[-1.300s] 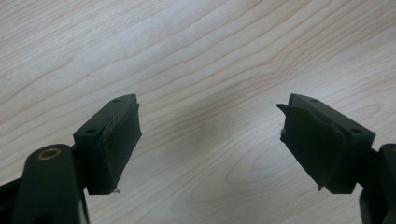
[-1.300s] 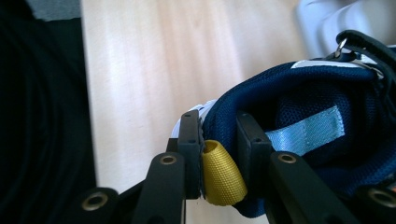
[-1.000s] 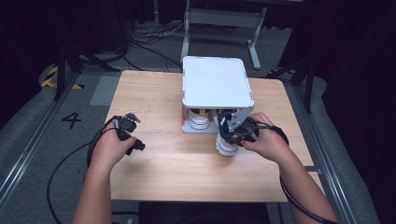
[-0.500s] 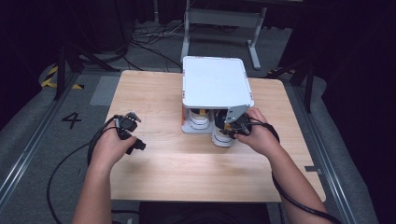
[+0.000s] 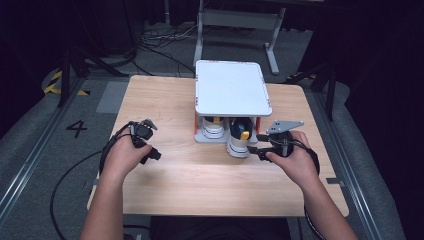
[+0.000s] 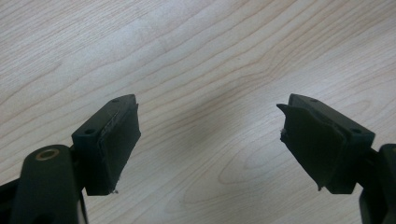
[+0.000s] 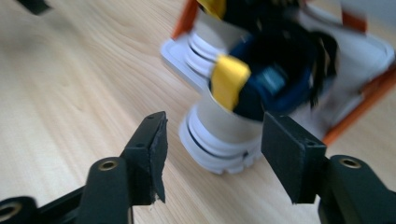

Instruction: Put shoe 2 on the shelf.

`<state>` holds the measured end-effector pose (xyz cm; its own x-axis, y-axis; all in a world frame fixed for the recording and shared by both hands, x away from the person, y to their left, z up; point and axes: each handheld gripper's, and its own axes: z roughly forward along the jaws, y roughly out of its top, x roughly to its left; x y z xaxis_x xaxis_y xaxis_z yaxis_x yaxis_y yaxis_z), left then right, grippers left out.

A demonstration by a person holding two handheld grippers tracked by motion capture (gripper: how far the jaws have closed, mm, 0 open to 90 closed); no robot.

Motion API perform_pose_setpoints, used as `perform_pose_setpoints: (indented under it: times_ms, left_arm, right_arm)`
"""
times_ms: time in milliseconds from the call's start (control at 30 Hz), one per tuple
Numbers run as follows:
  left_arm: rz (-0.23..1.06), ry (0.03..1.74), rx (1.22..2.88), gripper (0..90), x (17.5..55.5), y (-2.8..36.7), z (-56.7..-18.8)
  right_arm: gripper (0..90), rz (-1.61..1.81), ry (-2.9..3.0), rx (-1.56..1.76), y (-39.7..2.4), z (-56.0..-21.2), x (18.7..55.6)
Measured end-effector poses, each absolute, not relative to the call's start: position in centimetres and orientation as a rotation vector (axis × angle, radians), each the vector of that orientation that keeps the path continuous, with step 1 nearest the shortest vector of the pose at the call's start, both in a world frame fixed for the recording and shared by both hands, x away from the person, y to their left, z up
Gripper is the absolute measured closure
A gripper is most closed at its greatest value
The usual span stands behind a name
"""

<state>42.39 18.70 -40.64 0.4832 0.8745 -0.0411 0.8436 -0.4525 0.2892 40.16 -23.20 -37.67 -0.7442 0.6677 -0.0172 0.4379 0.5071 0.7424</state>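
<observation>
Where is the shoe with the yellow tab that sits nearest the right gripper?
In the high view, the white shoe stands at the front edge of the small white rack, half out from under it, just left of the open right gripper.

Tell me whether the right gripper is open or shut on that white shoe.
Open. In the right gripper view the right gripper has both jaws spread, with the white shoe beyond them and gaps on either side; no pad touches it.
</observation>
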Motion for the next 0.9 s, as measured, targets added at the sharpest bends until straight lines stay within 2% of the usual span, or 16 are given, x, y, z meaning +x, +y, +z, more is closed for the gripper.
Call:
perform_pose_setpoints:
  times_ms: [200, 500, 567, 667, 900]
  left_arm:
    - [0.166, 1.466, 2.464, 19.0, 42.5, 18.7, -40.7]
    - [0.161, 1.514, 2.438, 19.1, 41.5, 19.8, -41.1]
    - [0.161, 1.531, 2.431, 19.0, 41.2, 20.1, -41.0]
    - [0.165, 1.552, 2.420, 19.0, 40.9, 20.5, -41.1]
    - [0.156, 1.558, 2.421, 19.0, 40.7, 20.6, -41.4]
  right_arm:
    - [36.3, 1.037, 2.391, 1.148, -21.9, -41.1, 41.1]
    - [30.5, 1.032, 2.316, 1.190, -21.0, -42.3, 43.0]
    - [31.3, 1.047, 2.313, 1.185, -21.0, -42.5, 43.4]
    - [38.4, 1.045, 2.300, 1.153, -21.1, -42.5, 44.1]
    - [41.1, 1.106, 2.250, 1.140, -21.1, -43.0, 45.8]
